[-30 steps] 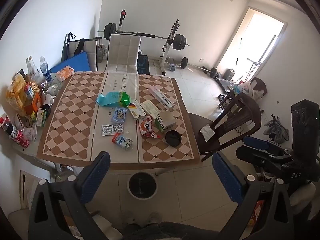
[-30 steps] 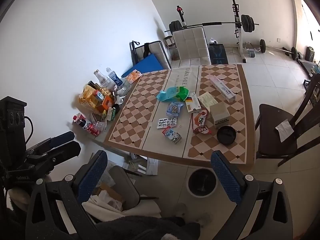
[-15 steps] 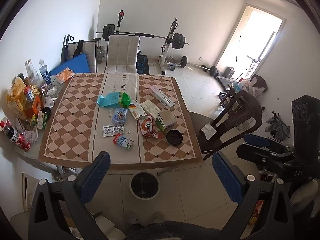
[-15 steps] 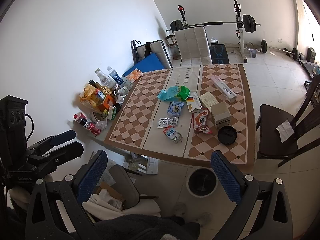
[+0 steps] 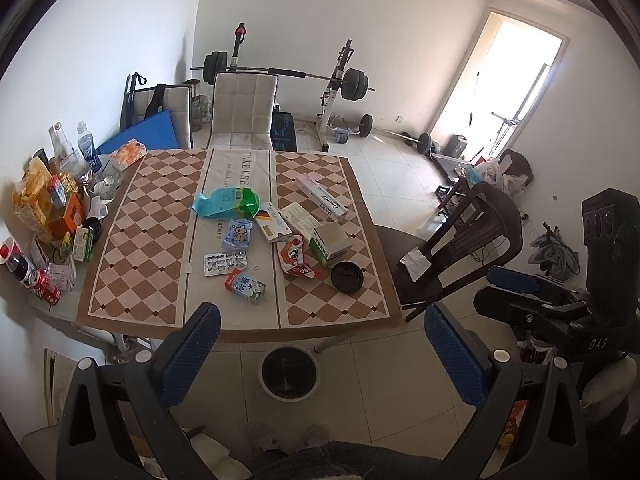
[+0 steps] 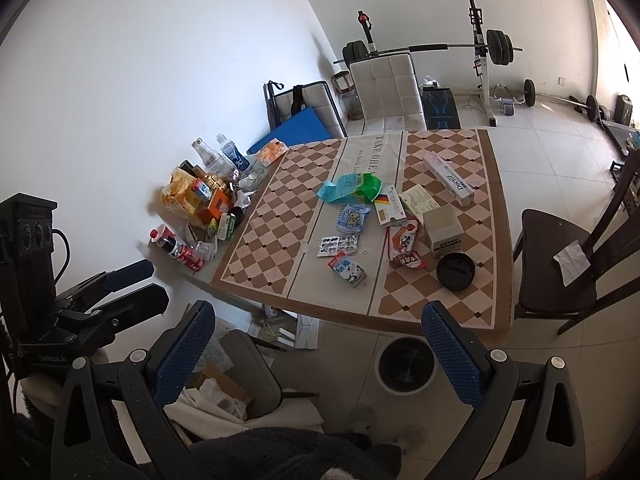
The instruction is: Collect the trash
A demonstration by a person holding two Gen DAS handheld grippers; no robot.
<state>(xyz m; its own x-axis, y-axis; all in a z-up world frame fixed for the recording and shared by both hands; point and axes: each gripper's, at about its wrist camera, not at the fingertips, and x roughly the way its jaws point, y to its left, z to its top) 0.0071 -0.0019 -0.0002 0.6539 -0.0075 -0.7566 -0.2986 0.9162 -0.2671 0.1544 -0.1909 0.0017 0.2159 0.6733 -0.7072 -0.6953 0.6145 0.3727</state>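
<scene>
Trash lies on a checkered table (image 5: 136, 240) (image 6: 272, 232): a small milk carton (image 5: 245, 286) (image 6: 347, 269), a blister pack (image 5: 225, 263) (image 6: 338, 245), a red snack wrapper (image 5: 296, 260) (image 6: 405, 246), a green and teal bag (image 5: 228, 202) (image 6: 352, 188), a white box (image 5: 330, 242) (image 6: 442, 230) and a black round lid (image 5: 347, 276) (image 6: 455, 271). A round bin (image 5: 289, 372) (image 6: 406, 366) stands on the floor below the table's near edge. My left gripper (image 5: 320, 356) and right gripper (image 6: 316, 356) are both open, empty and well short of the table.
Bottles, cans and snack packs (image 5: 44, 216) (image 6: 200, 204) crowd the table's left end. A dark chair (image 5: 460, 248) (image 6: 568, 264) stands at the right. A beige chair (image 6: 244, 380) with clutter sits near my right gripper. A weight bench (image 5: 288, 92) is behind.
Both views have drifted slightly back and up from the table. The grippers stay open. Nothing on the table has moved.
</scene>
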